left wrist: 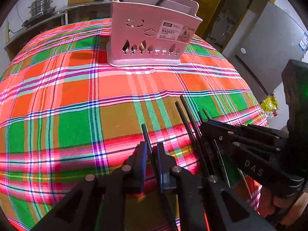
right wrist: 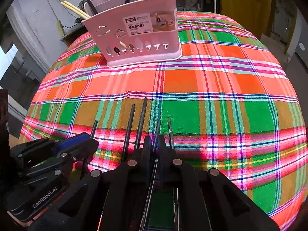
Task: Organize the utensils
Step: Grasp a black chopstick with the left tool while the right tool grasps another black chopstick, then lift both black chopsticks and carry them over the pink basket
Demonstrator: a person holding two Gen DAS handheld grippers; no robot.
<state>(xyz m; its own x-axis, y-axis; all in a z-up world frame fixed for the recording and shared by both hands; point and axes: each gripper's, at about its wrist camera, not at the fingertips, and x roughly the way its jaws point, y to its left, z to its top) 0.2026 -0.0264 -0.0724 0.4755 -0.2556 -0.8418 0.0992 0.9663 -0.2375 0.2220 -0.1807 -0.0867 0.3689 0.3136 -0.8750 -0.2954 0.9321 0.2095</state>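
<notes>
A pink utensil basket (left wrist: 152,38) (right wrist: 138,34) stands upright at the far side of the plaid-covered table (left wrist: 77,88) (right wrist: 221,88). It holds black chopsticks and pale wooden ones. My left gripper (left wrist: 152,146) is shut on a single black chopstick (left wrist: 144,132) that points away over the cloth. Just to its right, my right gripper (right wrist: 155,140) is shut on a dark chopstick (right wrist: 157,128). Three more dark chopsticks (right wrist: 142,119) (left wrist: 184,113) lie on the cloth beside its fingers. Each gripper shows in the other's view: the right gripper (left wrist: 209,124) and the left gripper (right wrist: 90,140).
Stacked steel pots (left wrist: 41,4) sit on a counter behind the table at the left. A grey fridge (left wrist: 269,53) and a yellow door (right wrist: 246,3) stand beyond the table's right edge. The cloth between the grippers and the basket is bare.
</notes>
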